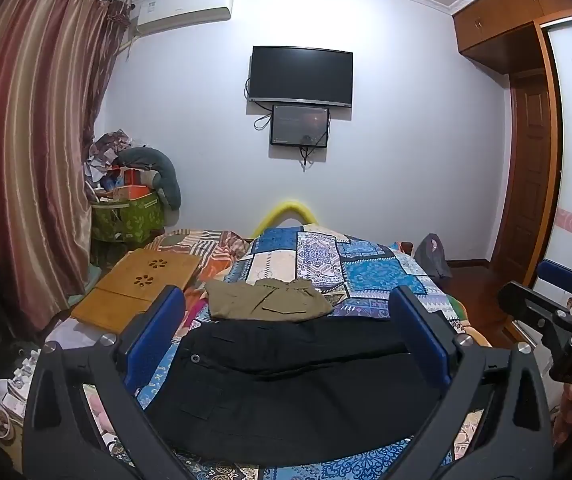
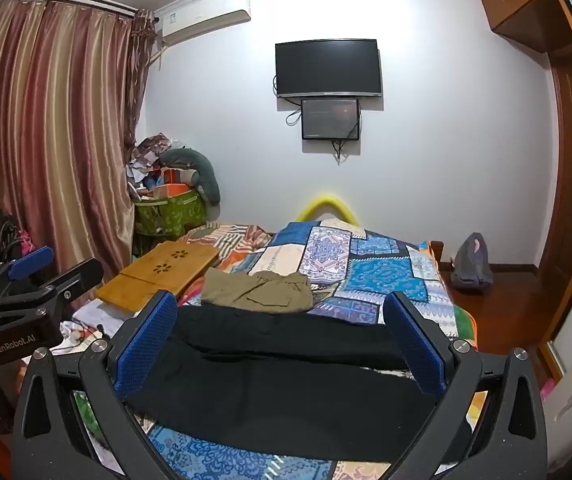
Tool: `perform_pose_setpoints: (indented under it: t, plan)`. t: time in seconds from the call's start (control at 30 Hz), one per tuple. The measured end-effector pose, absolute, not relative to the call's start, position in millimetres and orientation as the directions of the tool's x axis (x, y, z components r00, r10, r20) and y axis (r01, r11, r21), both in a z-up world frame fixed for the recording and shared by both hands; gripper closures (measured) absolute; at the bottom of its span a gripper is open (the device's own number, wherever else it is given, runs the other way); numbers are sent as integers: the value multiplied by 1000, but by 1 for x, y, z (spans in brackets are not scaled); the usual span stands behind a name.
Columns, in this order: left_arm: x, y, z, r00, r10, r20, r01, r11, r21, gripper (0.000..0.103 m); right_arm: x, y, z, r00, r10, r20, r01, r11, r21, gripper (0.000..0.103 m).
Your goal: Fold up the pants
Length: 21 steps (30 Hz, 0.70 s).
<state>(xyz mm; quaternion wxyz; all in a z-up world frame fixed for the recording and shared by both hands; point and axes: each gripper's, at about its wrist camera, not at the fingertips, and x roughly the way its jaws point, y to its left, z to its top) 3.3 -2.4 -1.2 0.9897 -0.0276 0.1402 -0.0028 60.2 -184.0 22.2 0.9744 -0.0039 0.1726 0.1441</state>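
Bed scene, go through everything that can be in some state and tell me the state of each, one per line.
Black pants: spread flat across the bed, unfolded, waist button towards the left.
Khaki pants: folded, lying beyond the black pair.
Left gripper: open, holding nothing.
Right gripper: open, holding nothing.
Television: screen dark.
Curtain: drawn shut.
Wooden lap desk: lying flat on the bed.

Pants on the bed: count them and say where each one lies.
2. The black pants lie spread across the near end of the bed; the khaki pants lie folded just beyond them, farther up the quilt. Others may be hidden.
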Motion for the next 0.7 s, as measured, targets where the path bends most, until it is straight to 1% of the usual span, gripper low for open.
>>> perform_pose_setpoints:
  t: [0.7]
  plan:
    - [1,-5,1,966,-6,-257,-7,999,-52,0,59,-184,29,902,289,-321,-288,956,53,0]
